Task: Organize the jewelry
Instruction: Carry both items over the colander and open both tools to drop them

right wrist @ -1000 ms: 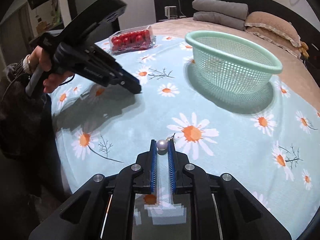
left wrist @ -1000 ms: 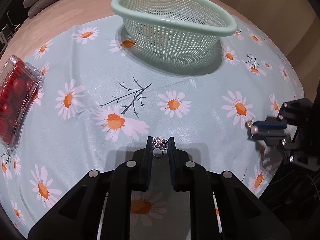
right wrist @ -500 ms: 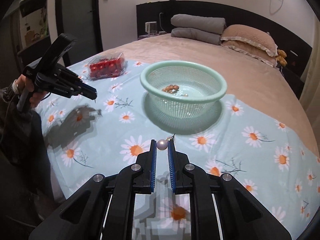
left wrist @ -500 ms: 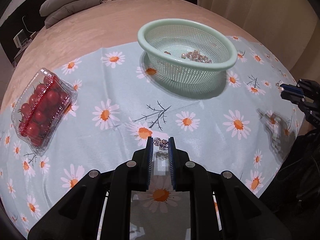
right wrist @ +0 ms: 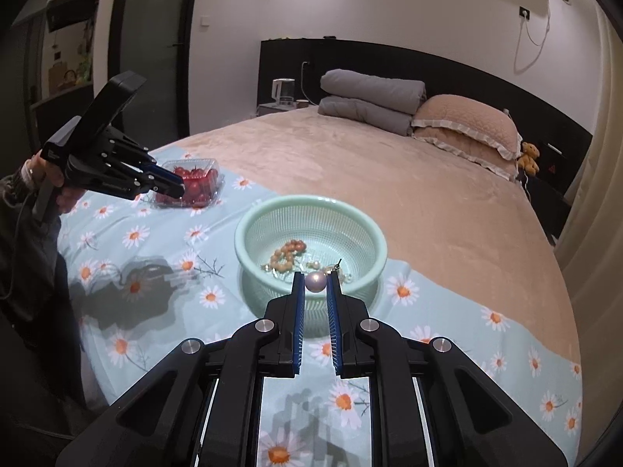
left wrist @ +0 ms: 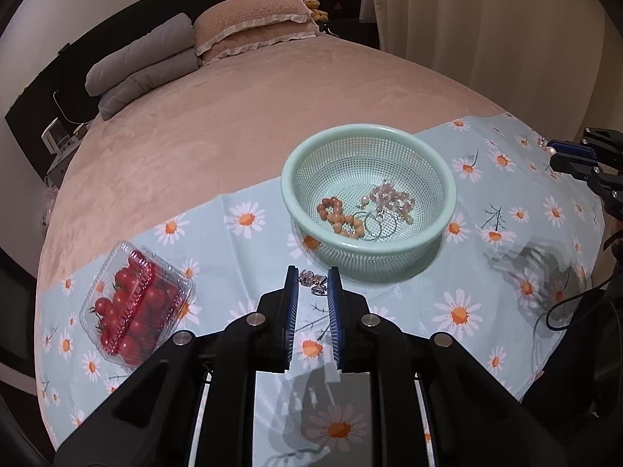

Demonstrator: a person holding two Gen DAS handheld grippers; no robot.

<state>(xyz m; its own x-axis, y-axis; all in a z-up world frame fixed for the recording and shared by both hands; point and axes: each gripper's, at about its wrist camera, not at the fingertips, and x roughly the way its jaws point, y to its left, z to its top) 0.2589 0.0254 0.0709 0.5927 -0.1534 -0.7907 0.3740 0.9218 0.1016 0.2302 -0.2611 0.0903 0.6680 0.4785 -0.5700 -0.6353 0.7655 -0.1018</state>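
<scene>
My left claw (left wrist: 312, 286) is closed on a small sparkling crystal piece (left wrist: 311, 281), held above the daisy cloth (left wrist: 459, 311) just before the green basket (left wrist: 444, 233). My right claw (right wrist: 314, 286) pinches a pearl earring (right wrist: 314, 282) near the basket rim. Bead bracelets (left wrist: 340, 220) lie inside the basket.

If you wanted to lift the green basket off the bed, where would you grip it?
Take the green basket by its thick rolled rim, from above on the near side: the rim flares outward, and the mesh wall is steep and slick.
</scene>
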